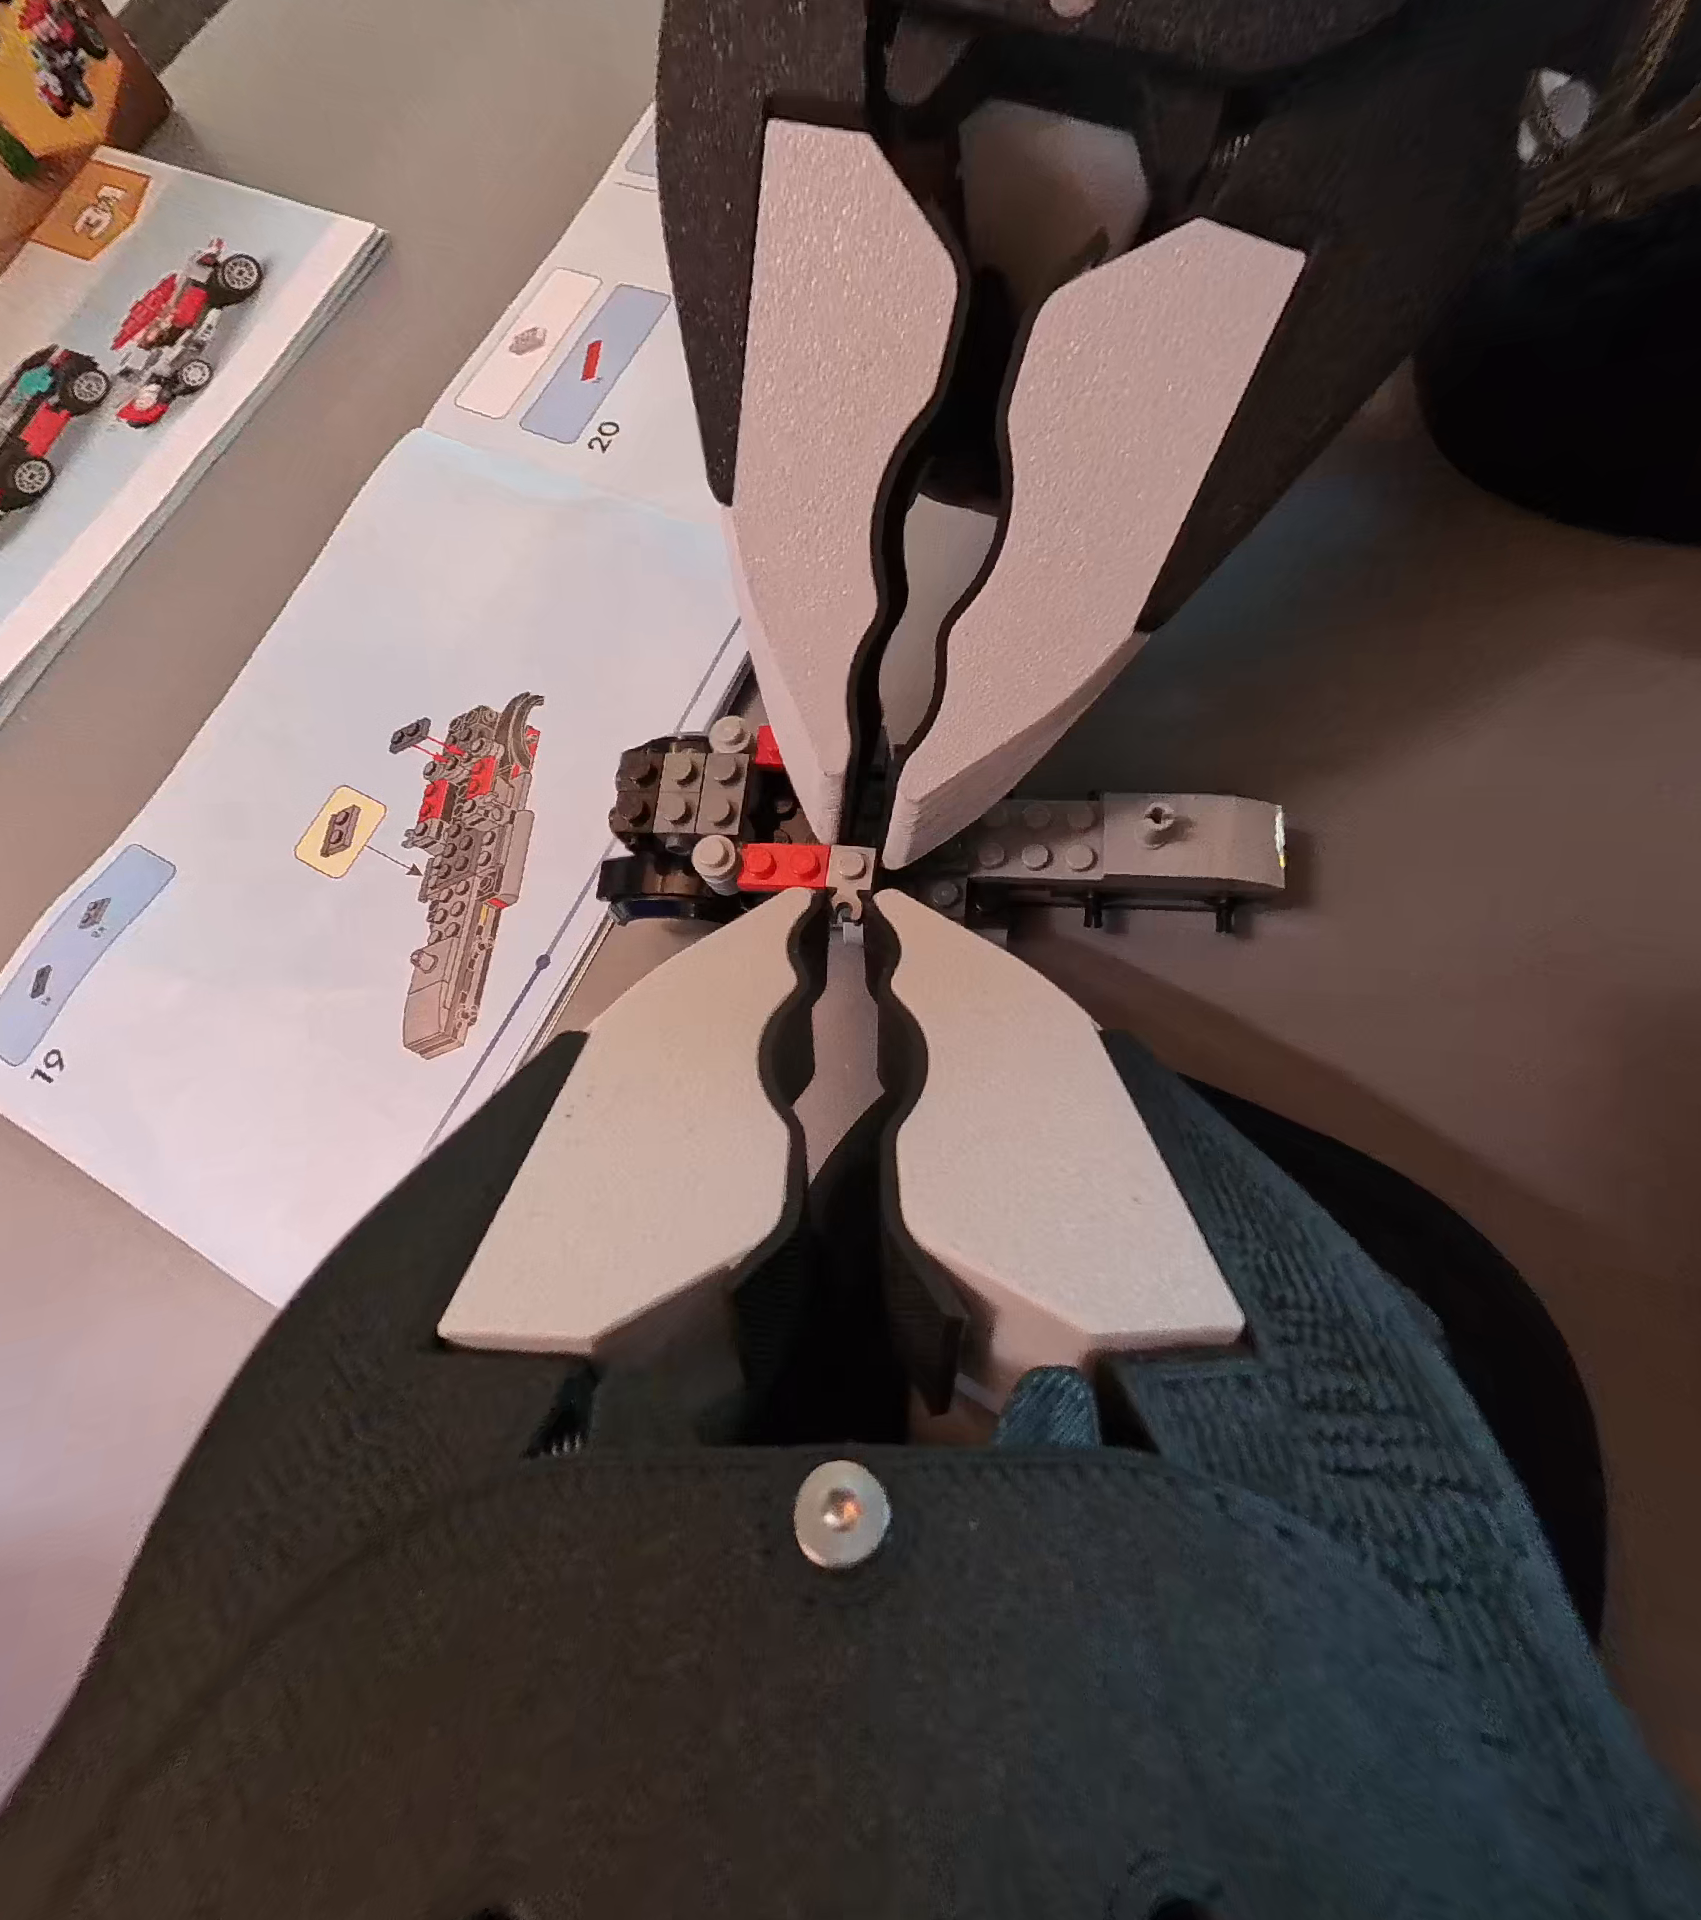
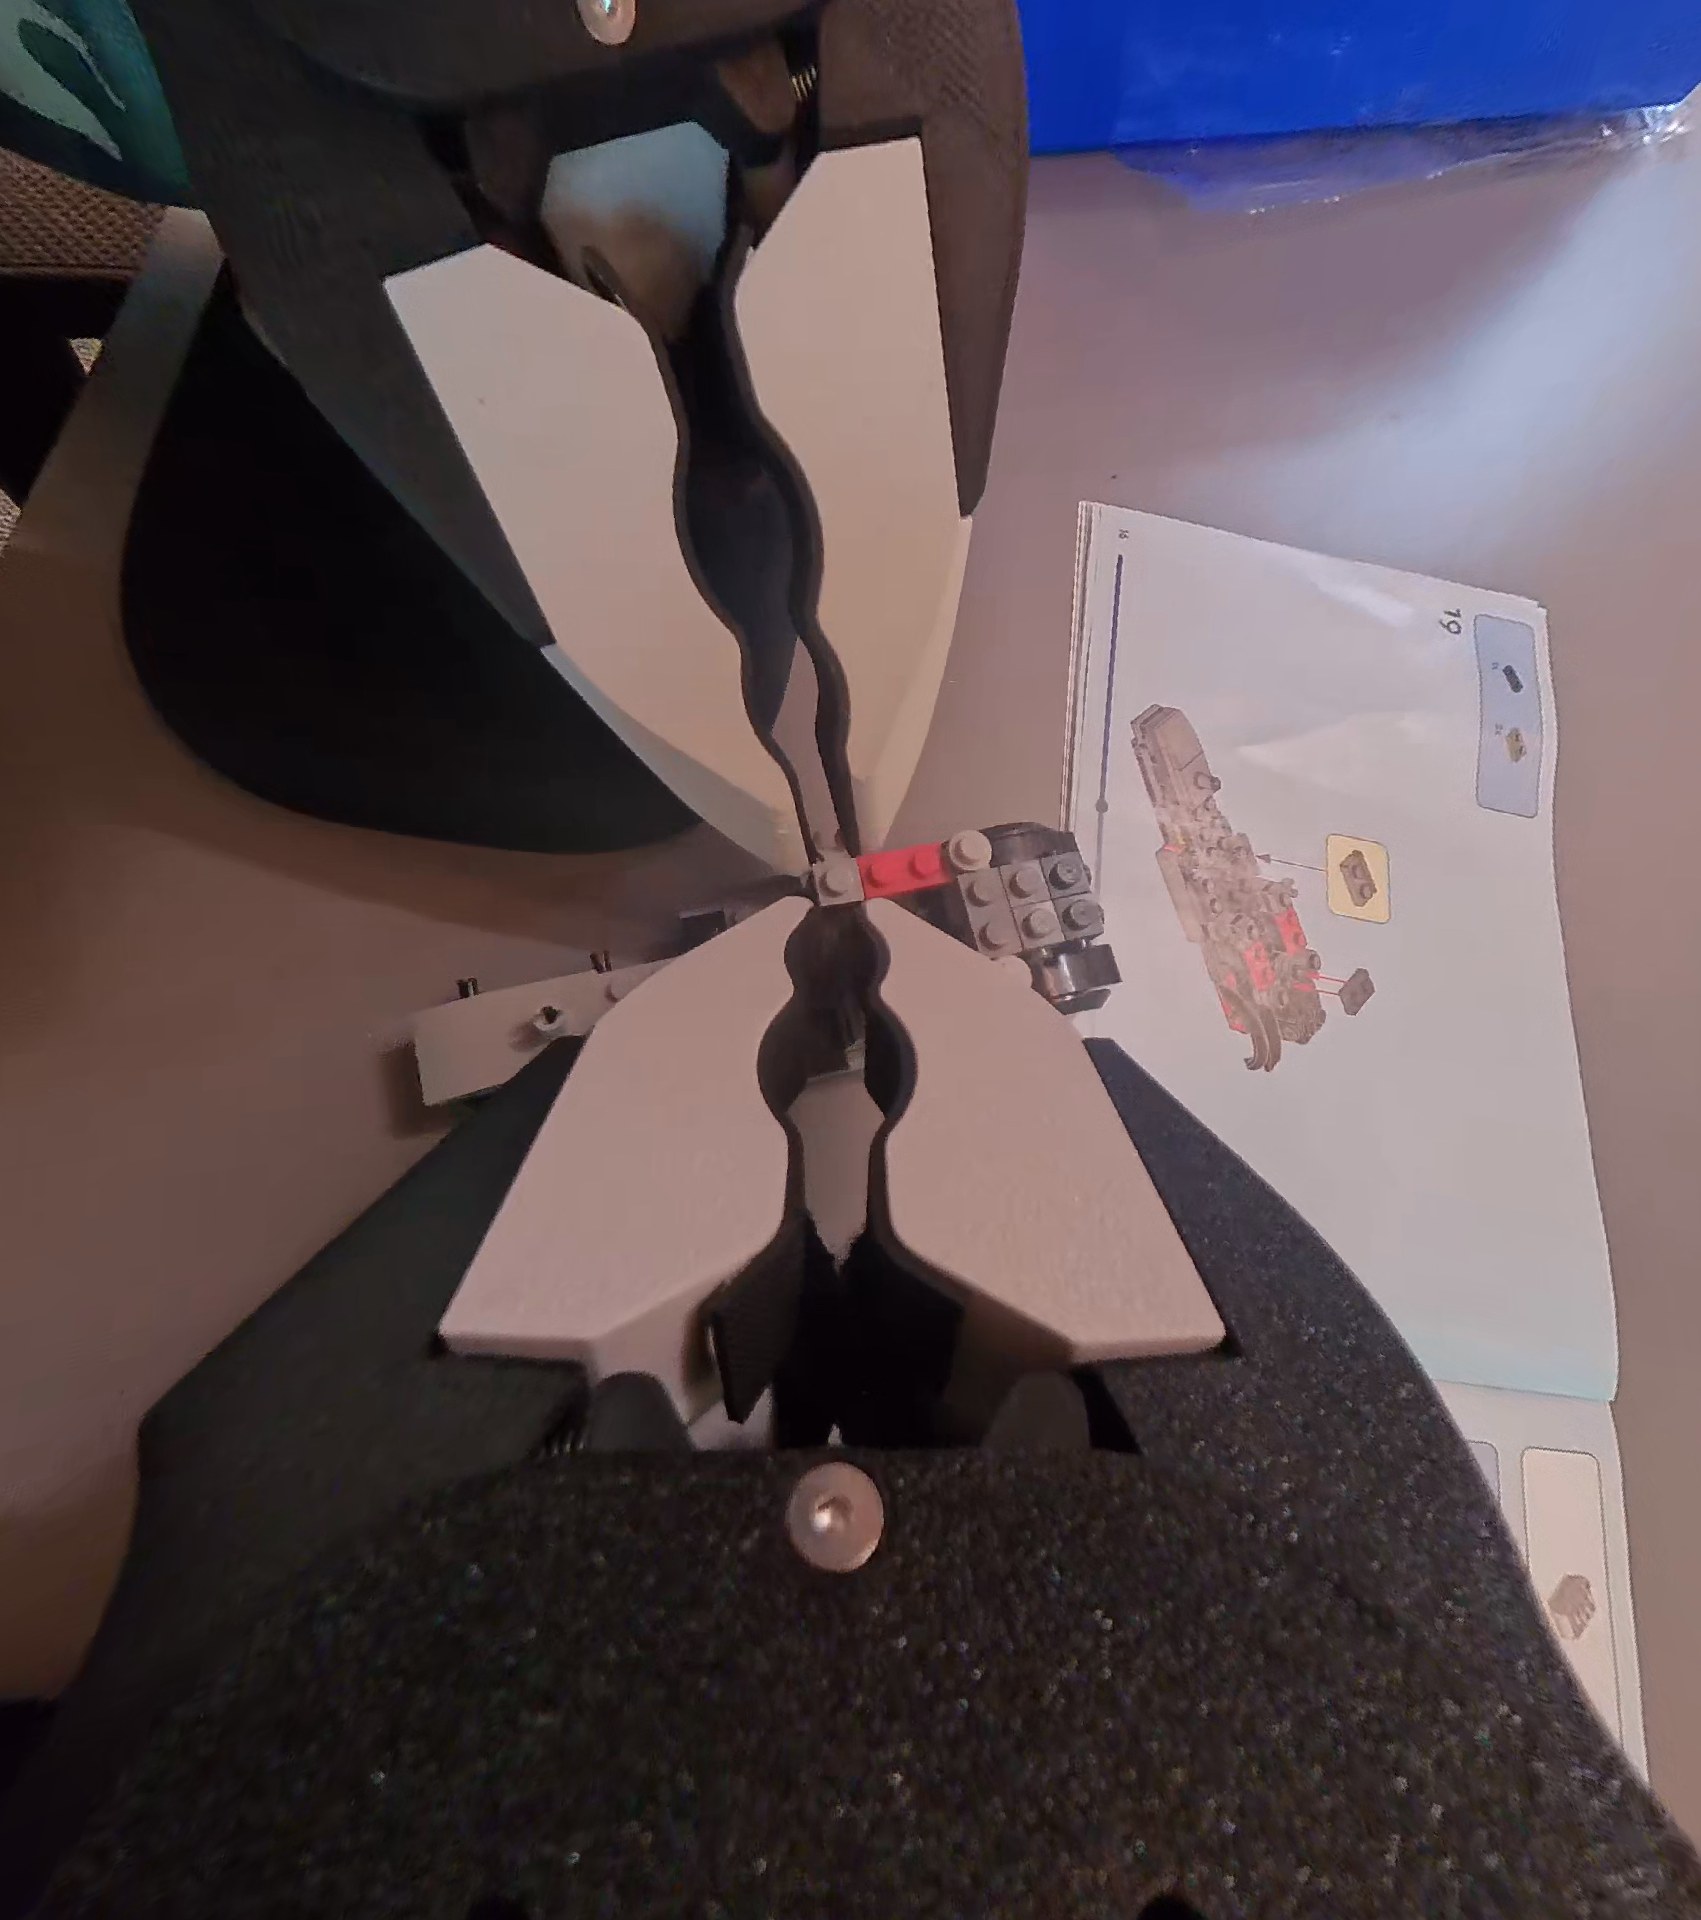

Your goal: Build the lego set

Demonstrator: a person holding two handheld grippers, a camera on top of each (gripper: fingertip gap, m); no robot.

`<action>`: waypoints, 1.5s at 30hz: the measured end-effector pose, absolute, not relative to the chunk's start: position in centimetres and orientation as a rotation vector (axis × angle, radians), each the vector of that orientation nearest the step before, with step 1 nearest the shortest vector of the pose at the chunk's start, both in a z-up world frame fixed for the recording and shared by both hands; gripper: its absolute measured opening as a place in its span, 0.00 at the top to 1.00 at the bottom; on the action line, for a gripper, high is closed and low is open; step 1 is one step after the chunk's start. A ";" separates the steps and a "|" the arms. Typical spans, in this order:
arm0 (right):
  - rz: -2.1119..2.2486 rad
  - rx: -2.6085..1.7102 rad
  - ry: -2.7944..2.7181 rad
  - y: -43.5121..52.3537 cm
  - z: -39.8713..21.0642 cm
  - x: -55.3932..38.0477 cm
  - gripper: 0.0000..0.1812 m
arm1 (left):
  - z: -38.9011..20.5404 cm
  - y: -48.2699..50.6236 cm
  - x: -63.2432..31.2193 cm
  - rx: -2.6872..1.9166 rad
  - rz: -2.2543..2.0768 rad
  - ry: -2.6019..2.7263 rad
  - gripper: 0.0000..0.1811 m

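The left hand-held gripper (image 1: 851, 902) has its two grey fingers drawn almost together at the tips, pinching the near edge of a small grey plate (image 1: 853, 864) on the toy car model (image 1: 929, 842). The right hand-held gripper (image 1: 861, 821) comes in from the far side, tips nearly meeting as well, and presses on the same spot from opposite, so the four fingertips meet around the plate. In the right wrist view this right hand-held gripper (image 2: 838, 914) closes on the plate (image 2: 838, 881) from the near side, and the left one (image 2: 830, 836) reaches down from the far side.

The model lies flat on the table (image 1: 1448, 1039), with a red plate (image 1: 784, 865) just left of the grey one, dark studded bricks beyond it, and a long grey body stretching right.

An open instruction booklet (image 1: 306, 852) lies on the table to the left, touching the model's end. A second, closed booklet (image 1: 98, 416) sits farther left, and a printed box (image 1: 25, 73) stands in the far left corner.
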State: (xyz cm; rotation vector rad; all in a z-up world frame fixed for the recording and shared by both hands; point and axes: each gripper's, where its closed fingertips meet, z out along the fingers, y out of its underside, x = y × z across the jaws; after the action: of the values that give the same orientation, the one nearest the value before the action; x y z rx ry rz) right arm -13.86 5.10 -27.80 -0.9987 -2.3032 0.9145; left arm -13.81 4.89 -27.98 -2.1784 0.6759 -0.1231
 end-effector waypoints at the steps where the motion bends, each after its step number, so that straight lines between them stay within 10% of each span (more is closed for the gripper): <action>1: 0.915 -1.000 -2.305 5.1 -27.8 -13.9 0.97 | -28.0 4.9 -13.8 -2.183 -0.129 0.668 0.96; 10: 0.920 -0.985 -2.324 5.1 -27.8 -13.7 0.96 | -28.1 5.1 -14.1 -2.220 -0.151 0.618 0.96; 17: 1.157 -0.935 -2.267 6.9 -25.7 -14.3 0.62 | -28.0 5.1 -14.2 -2.219 -0.153 0.612 0.96; 29: 1.015 -0.931 -2.491 7.5 -28.0 -16.6 0.85 | -27.8 5.1 -14.0 -2.240 -0.152 0.526 0.88; 45: 0.847 -1.121 -2.439 7.9 -28.0 -16.3 0.85 | -27.9 5.3 -14.2 -2.263 -0.147 0.372 0.93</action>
State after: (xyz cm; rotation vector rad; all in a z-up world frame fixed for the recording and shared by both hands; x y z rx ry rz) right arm -16.27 7.94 -28.04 -1.1206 -2.4390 0.8467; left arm -14.21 5.30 -27.89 -2.2628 0.3717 -0.1469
